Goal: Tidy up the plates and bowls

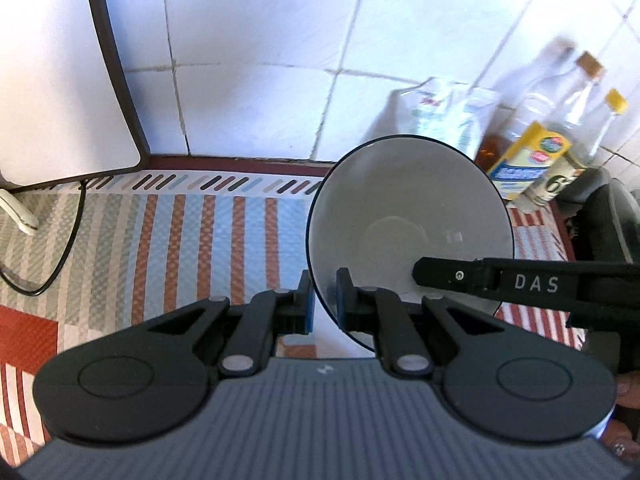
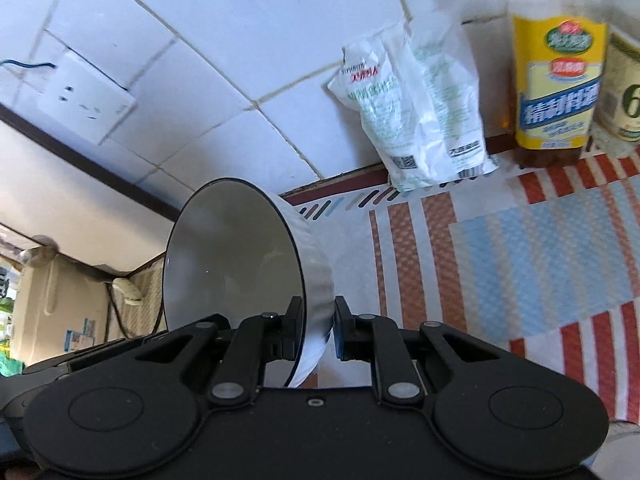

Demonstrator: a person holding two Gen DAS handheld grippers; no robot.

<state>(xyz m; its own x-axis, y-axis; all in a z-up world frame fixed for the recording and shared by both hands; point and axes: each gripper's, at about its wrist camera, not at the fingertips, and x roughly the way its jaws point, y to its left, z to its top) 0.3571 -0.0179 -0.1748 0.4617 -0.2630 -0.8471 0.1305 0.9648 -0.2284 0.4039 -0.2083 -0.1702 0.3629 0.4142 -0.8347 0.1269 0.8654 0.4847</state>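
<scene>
A white bowl (image 1: 400, 208) with a thin dark rim and a ribbed outside hangs tilted in the air above the striped mat (image 1: 180, 240). My left gripper (image 1: 325, 296) is shut on the bowl's left rim, one pad inside and one outside. From the right, a black finger (image 1: 448, 276) of the right gripper reaches over the opposite rim. In the right wrist view the bowl (image 2: 232, 264) stands on edge, with my right gripper (image 2: 318, 320) shut on its wall. The bowl holds nothing.
Against the tiled wall stand a white plastic bag (image 2: 420, 112), a yellow-labelled oil bottle (image 2: 556, 92) and further bottles (image 1: 580, 92). A white appliance (image 1: 52, 80) with a black cord (image 1: 68, 248) sits at the left. A wall socket (image 2: 88, 100) is above.
</scene>
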